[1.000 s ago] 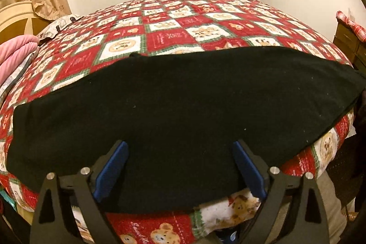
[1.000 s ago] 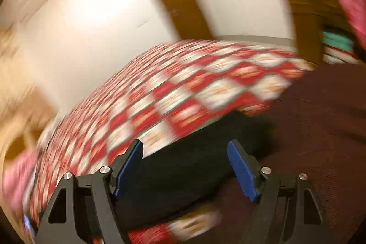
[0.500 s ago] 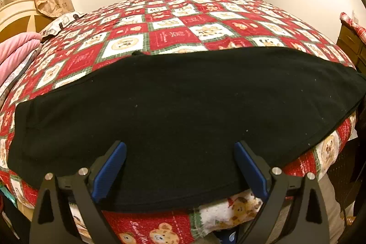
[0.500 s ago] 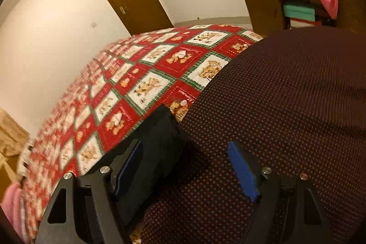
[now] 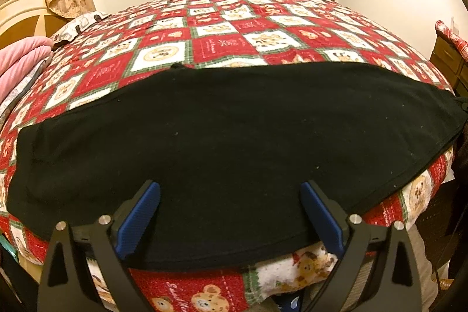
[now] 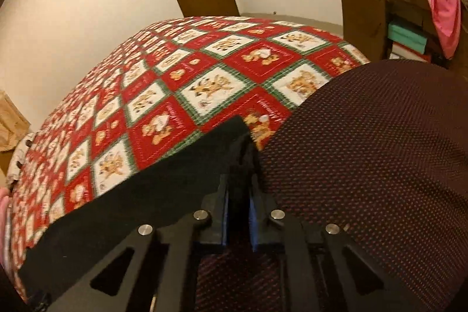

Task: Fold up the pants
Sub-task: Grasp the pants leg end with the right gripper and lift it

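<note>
The black pants (image 5: 234, 142) lie flat across the near edge of the bed (image 5: 234, 28), spread sideways over the red checkered teddy-bear quilt. This layout puts both ends of the garment within reach, one per hand.

The left tool (image 5: 231, 212) hovers over the near hem with its blue-padded fingers (image 5: 140, 212) wide apart and holding nothing. It appears to be held there in readiness, either to pin the cloth or to take a grip on the near edge.

The right tool (image 6: 238, 195) has its jaws drawn together on the right-hand end of the pants (image 6: 231, 142), where the fabric bunches between the pads. The view is slightly blurred, so which part of the garment this corner is cannot be told with certainty. A grip at the end corner allows that end to be lifted and carried over toward the opposite end.

A dark red-dotted fabric (image 6: 380, 165) fills the right side of the right wrist view, just beside the clamped corner. The fold itself is judged not yet made, as the garment lies in a single flat spread.
</note>
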Demonstrator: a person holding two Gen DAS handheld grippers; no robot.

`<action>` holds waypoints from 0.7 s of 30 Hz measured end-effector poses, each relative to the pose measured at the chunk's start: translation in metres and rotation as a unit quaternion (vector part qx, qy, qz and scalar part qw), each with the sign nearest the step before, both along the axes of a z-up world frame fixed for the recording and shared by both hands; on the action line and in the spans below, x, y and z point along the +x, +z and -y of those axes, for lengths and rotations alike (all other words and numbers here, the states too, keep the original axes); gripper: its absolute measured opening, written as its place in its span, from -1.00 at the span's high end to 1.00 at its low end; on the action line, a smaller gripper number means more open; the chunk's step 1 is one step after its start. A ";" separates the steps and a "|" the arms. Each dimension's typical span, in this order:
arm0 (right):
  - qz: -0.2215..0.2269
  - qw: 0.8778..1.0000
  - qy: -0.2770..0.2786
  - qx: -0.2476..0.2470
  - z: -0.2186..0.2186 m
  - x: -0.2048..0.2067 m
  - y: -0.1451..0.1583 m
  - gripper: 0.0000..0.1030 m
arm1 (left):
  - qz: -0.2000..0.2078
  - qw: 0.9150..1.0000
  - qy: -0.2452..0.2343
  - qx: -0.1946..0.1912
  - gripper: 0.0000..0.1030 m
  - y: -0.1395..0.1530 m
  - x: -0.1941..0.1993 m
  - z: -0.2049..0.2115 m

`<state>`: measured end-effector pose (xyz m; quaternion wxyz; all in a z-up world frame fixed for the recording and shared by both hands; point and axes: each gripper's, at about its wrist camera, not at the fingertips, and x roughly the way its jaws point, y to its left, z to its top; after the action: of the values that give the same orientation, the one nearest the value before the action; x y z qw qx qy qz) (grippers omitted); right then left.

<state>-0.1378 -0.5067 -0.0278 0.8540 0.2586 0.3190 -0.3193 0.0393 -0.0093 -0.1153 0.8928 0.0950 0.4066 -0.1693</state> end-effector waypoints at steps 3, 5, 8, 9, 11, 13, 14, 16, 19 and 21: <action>0.018 0.998 0.041 -0.040 -0.032 0.011 0.022 0.79 | 0.020 1.000 0.013 -0.016 -0.93 0.010 -0.001 -0.008; 0.027 0.992 0.090 -0.080 -0.070 0.026 0.039 0.79 | 0.026 0.999 0.024 -0.027 -0.93 0.016 0.000 -0.015; 0.029 0.976 0.172 -0.129 -0.135 0.054 0.050 0.79 | 0.023 0.998 0.043 -0.037 -0.93 0.018 0.006 -0.025; 0.027 0.970 0.197 -0.140 -0.155 0.063 0.049 0.79 | 0.021 0.998 0.049 -0.040 -0.93 0.018 0.007 -0.029; 0.016 0.951 0.262 -0.162 -0.203 0.085 0.039 0.79 | 0.015 0.997 0.059 -0.045 -0.93 0.016 0.009 -0.034; -0.002 0.929 0.317 -0.193 -0.252 0.104 0.018 0.79 | 0.014 0.997 0.064 -0.047 -0.93 0.015 0.010 -0.039; -0.007 0.921 0.334 -0.202 -0.268 0.109 0.009 0.79 | 0.014 0.997 0.066 -0.047 -0.93 0.015 0.010 -0.040; -0.015 0.905 0.370 -0.209 -0.302 0.119 -0.015 0.79 | 0.015 0.996 0.068 -0.047 -0.93 0.016 0.010 -0.043; -0.029 0.887 0.393 -0.241 -0.340 0.123 -0.044 0.79 | 0.014 0.996 0.070 -0.047 -0.93 0.015 0.011 -0.047; -0.034 0.881 0.395 -0.256 -0.354 0.121 -0.054 0.79 | 0.011 0.996 0.071 -0.047 -0.93 0.013 0.013 -0.048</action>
<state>-0.0172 -0.1529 -0.0818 0.9346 -0.1276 0.3304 -0.0341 0.0526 0.0390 -0.1028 0.9103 0.0258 0.3942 -0.1236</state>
